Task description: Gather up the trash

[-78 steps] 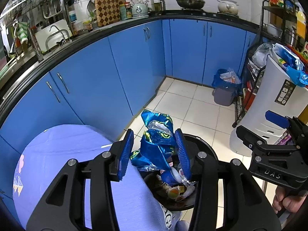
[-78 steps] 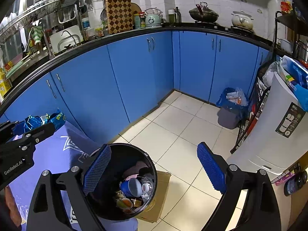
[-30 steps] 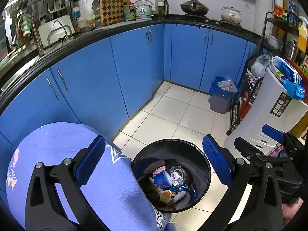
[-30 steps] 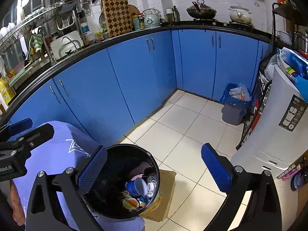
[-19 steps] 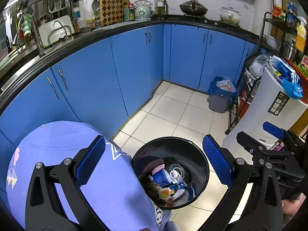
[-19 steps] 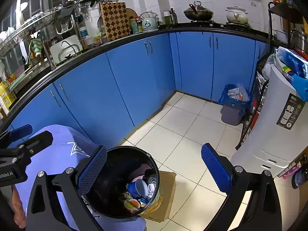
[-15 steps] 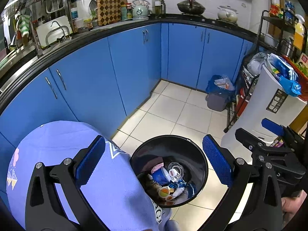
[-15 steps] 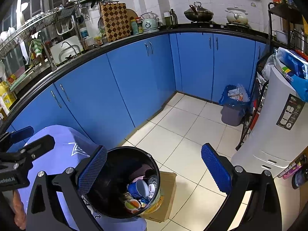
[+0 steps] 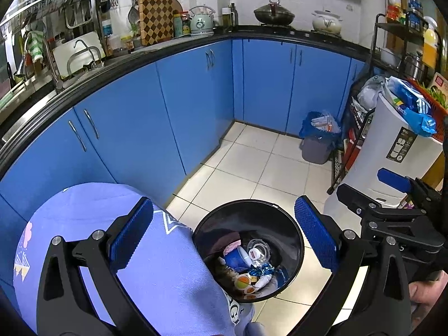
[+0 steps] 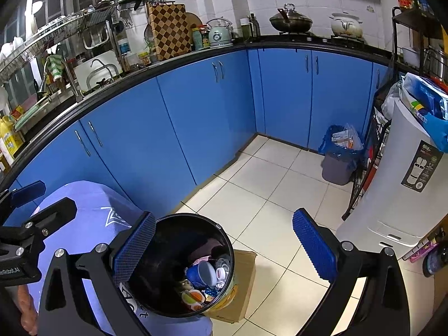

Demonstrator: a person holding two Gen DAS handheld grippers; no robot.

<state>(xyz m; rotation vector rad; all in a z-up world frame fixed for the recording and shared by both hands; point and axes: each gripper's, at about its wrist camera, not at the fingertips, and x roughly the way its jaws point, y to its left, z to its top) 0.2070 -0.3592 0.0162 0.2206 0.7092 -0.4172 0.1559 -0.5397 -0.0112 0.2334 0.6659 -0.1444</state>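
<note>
A black round trash bin stands on the tiled floor below both grippers, and it also shows in the right wrist view. Inside lie a blue cup, a clear lid, small tubs and a blue foil wrapper. My left gripper is open and empty above the bin. My right gripper is open and empty, to the right of the bin. Each gripper shows at the edge of the other's view.
Blue kitchen cabinets curve along the back and left. A grey bin with a blue bag stands in the corner. A white appliance and wire rack stand right. A cardboard box sits beside the black bin. Purple cloth fills lower left.
My left gripper held a blue foil snack bag over the bin, then opened; the bag now lies in the bin. Both grippers have since stayed open and nearly still.
</note>
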